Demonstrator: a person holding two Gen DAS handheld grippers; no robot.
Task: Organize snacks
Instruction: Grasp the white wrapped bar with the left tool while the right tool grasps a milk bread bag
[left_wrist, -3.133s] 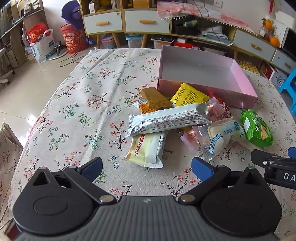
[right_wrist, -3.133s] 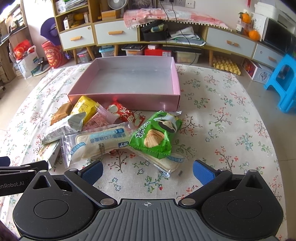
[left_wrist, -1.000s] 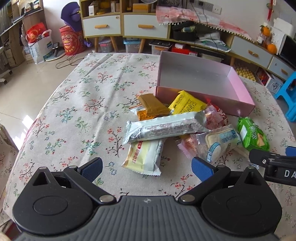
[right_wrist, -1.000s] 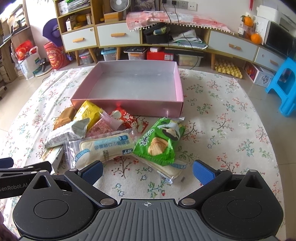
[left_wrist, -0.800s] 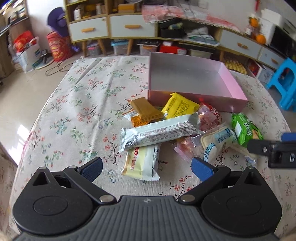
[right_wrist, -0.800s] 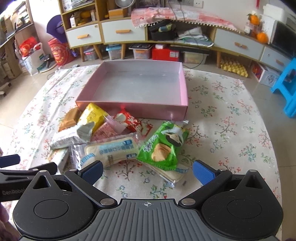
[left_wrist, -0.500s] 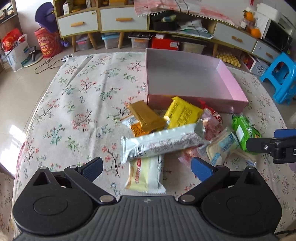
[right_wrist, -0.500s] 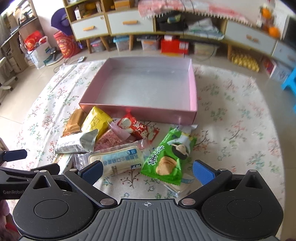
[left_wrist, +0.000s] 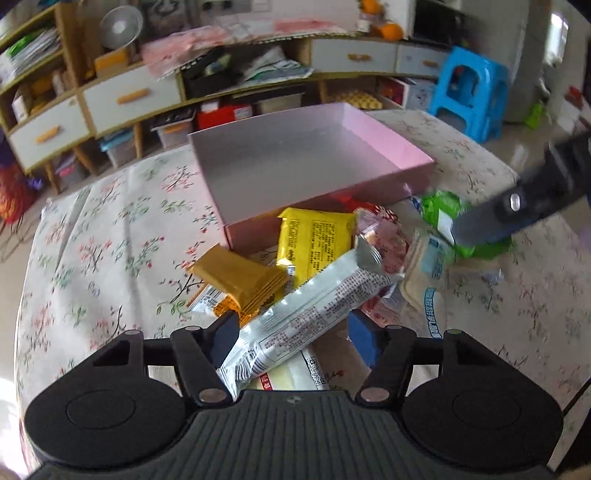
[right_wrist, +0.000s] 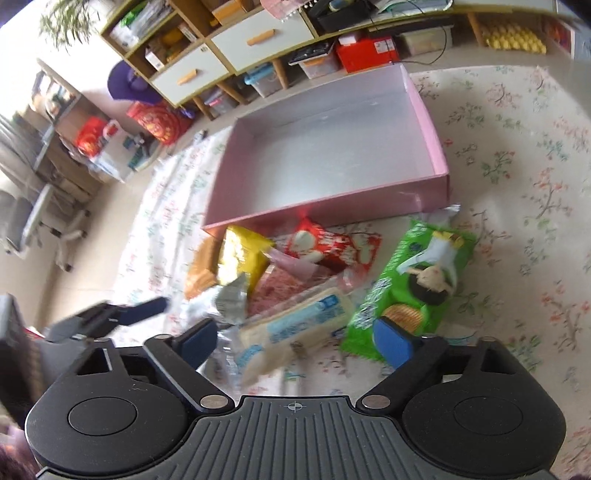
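Observation:
A heap of snack packets lies on the floral tablecloth in front of an empty pink box (left_wrist: 406, 147) (right_wrist: 432, 122). My left gripper (left_wrist: 293, 334) hangs low over the heap, jaws closing, with a long silver-white packet (left_wrist: 306, 310) between the fingers; a gap still shows at the right pad. A pale yellow packet (left_wrist: 291, 376) lies under it. My right gripper (right_wrist: 295, 343) is closing too, astride a clear-wrapped pale cake with a blue label (right_wrist: 295, 325). Its right fingertip (right_wrist: 391, 343) overlaps the green crisp bag (right_wrist: 417, 273).
A yellow packet (left_wrist: 314, 236), a brown packet (left_wrist: 240, 273) and a red packet (right_wrist: 332, 247) lie against the box's near wall. Drawer shelving (left_wrist: 129, 96) and a blue stool (left_wrist: 469, 88) stand beyond the table. Red bags (right_wrist: 155, 118) sit on the floor.
Both grippers have moved in over the heap and rolled, tilting the views. Their jaws have narrowed. The silver packet now lies between the left fingers, the cake between the right ones.

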